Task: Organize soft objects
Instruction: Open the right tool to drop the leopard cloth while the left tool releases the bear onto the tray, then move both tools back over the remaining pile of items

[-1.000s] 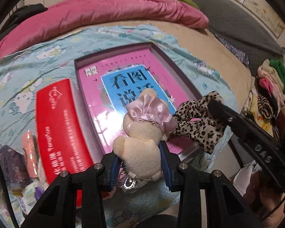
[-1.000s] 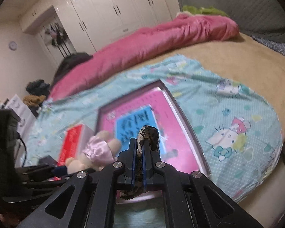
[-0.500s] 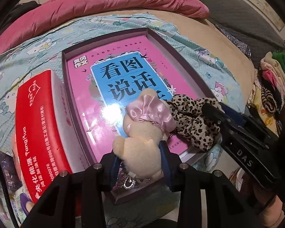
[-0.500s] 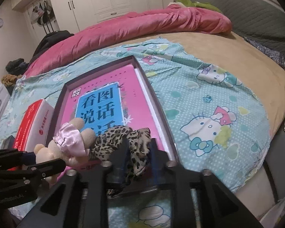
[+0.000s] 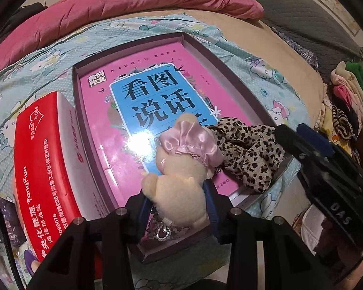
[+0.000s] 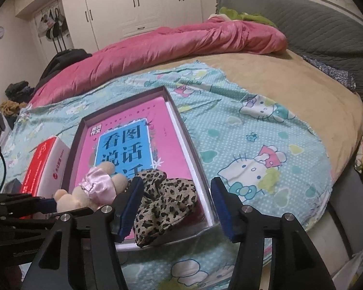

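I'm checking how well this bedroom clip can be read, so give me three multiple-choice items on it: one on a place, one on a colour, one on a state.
1. Where does the leopard-print scrunchie lie?
A. in the box tray, on the pink book
B. on the red box
C. on the pink duvet

2. What colour is the plush bear's skirt?
A. green
B. pink
C. blue

3. How is the right gripper?
A. shut on the scrunchie
B. open
C. holding the bear

Key: 1 A, it rests on the book cover; 2 B, shiny pink satin; 3 B, its fingers are spread, while the left gripper clamps the bear.
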{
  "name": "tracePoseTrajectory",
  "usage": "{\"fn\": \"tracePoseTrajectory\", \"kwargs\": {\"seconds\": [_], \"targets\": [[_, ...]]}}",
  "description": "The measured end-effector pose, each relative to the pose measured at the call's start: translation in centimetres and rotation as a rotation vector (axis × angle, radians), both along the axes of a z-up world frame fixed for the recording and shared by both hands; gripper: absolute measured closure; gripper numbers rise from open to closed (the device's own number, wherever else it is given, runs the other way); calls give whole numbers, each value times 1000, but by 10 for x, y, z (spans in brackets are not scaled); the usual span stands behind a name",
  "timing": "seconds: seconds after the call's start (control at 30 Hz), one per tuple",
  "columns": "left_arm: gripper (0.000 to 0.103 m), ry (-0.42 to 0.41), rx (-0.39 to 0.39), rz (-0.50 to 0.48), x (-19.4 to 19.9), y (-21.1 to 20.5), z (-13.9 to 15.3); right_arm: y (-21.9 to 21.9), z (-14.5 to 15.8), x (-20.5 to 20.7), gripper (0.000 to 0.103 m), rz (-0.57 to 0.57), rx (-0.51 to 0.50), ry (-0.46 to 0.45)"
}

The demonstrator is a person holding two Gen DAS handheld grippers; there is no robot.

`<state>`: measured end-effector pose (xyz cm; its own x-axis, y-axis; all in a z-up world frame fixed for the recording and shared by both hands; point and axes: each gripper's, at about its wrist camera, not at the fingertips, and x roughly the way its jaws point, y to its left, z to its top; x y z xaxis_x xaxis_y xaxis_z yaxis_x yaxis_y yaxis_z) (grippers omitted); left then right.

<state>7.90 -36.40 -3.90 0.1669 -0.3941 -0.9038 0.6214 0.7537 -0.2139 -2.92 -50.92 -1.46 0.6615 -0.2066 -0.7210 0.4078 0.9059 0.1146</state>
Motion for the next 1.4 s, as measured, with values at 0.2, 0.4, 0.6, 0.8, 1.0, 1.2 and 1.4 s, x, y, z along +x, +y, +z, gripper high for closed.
{"fn": "tracePoseTrajectory", "kwargs": {"seconds": [0.2,0.4,0.6,0.8,1.0,1.2,1.4], "targets": [[56,-2,9,-14,7,-7,-2,2,12,-7,38,-8,-4,-27],[40,-14,2,-15,10,-4,3,5,18,-10,34,1,-15,-26],[36,-50,9,0,9,5,12,7,20,-12,29,-6,-9,-21],[33,-92,6,25,4,22,26,10,24,-14,28,-6,-4,-18],[30,-158,1,75,-1,43,45,22,32,-17,26,6,-5,-26],[29,-178,-6,109,-6,65,59,39,38,-18,25,11,-30,-18],[29,-187,-9,131,-15,86,66,55,46,-21,24,13,-62,-17]]}}
